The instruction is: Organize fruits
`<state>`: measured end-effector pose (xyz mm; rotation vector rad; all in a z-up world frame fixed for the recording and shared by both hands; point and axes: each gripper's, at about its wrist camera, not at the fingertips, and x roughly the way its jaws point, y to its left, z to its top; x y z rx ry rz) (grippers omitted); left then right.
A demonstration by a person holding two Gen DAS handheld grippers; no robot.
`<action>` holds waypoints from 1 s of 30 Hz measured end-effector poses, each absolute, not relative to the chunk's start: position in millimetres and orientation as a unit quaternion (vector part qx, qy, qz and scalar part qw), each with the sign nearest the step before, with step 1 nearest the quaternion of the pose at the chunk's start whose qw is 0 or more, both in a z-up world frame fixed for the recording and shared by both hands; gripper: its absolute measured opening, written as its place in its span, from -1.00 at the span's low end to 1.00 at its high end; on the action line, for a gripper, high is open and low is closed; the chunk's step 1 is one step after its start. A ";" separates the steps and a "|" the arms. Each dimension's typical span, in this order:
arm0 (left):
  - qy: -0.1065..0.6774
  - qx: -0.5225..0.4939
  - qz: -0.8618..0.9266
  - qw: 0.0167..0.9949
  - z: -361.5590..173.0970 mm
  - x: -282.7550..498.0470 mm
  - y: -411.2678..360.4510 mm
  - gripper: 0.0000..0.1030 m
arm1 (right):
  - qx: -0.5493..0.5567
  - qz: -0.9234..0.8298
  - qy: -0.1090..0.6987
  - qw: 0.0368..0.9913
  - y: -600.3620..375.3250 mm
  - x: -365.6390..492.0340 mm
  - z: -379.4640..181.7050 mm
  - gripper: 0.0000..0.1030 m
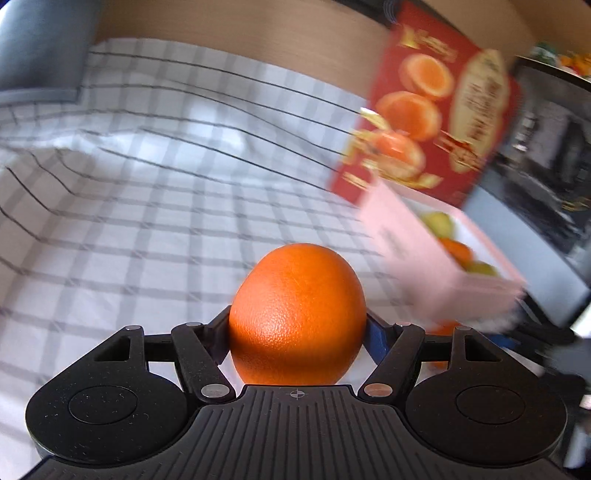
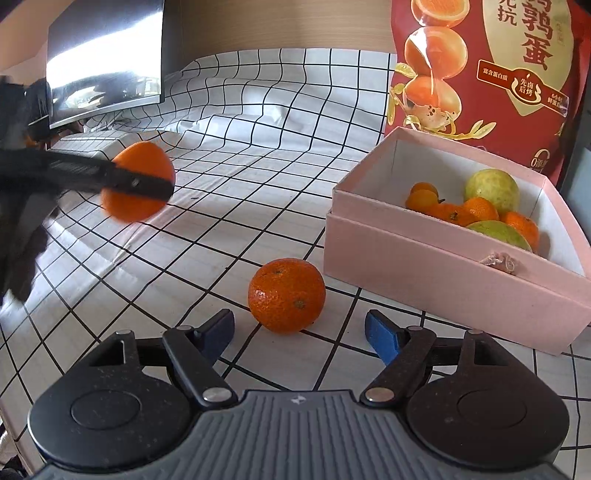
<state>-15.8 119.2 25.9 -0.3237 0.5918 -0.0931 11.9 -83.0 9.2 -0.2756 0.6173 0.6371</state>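
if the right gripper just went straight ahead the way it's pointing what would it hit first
Most likely the tangerine on the cloth, which sits just ahead of the open right gripper, roughly centred between its fingers. Depth is hard to judge.

a white cloth with a black grid [image 2: 258,155] covers the table, rumpled into folds toward the far side. a dark monitor [image 2: 107,55] stands at the far left, its screen catching bright reflections. at the far right a red snack bag [image 2: 491,74] printed with halved eggs and gold lettering stands upright. behind the cloth runs a plain tan wall [image 2: 277,26].
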 end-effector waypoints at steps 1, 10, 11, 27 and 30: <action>0.292 -0.158 -0.048 0.942 24.3 -19.2 108.8 0.45 | -0.136 0.308 0.297 0.894 -81.5 11.4 9.1 0.53; 0.291 -0.166 -0.045 0.941 15.3 -28.0 80.0 0.45 | -0.159 0.311 0.280 0.894 -65.2 10.4 12.0 -0.09; 0.291 -0.164 -0.049 0.941 15.4 -28.6 76.6 0.45 | -0.160 0.309 0.279 0.895 -66.7 10.1 13.7 -0.15; 0.305 -0.118 -0.103 0.939 16.2 -25.8 12.4 0.46 | -0.154 0.256 0.281 0.912 -164.5 -6.8 12.2 -0.10; 0.311 -0.156 -0.106 0.932 14.7 -19.8 22.4 0.45 | -0.163 0.245 0.268 0.917 -164.4 -10.8 9.4 0.22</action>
